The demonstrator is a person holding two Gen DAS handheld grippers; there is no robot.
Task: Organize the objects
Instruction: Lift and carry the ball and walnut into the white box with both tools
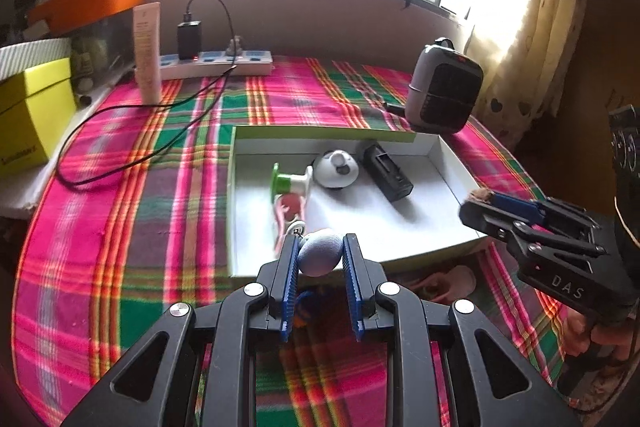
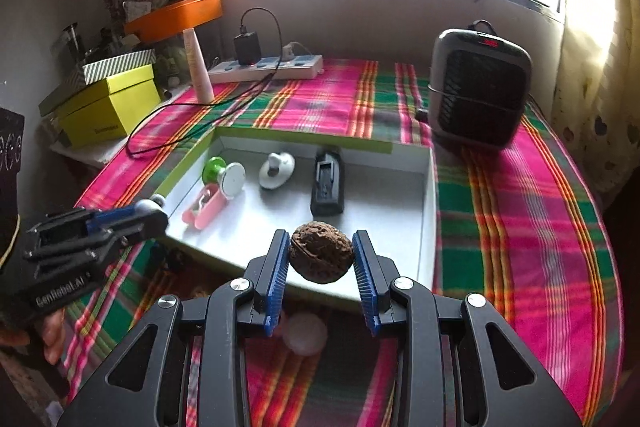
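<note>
Walnut (image 2: 321, 251) clamped between the blue jaws of the right gripper (image 2: 321, 259), hanging over the near rim of the white tray (image 2: 427, 227); left gripper (image 1: 321, 259) has its jaws pinched on a small pale-blue ball (image 1: 321, 251) at the tray's near edge; inside the tray lie a pink case (image 2: 205, 207), a green-and-white spool (image 2: 224, 174), a white knob (image 2: 276, 169), a black charger (image 2: 328, 183); beyond, on the plaid-covered desk (image 2: 520, 211), a grey heater (image 2: 478, 87); power strip (image 2: 268, 67) by the wall.
</note>
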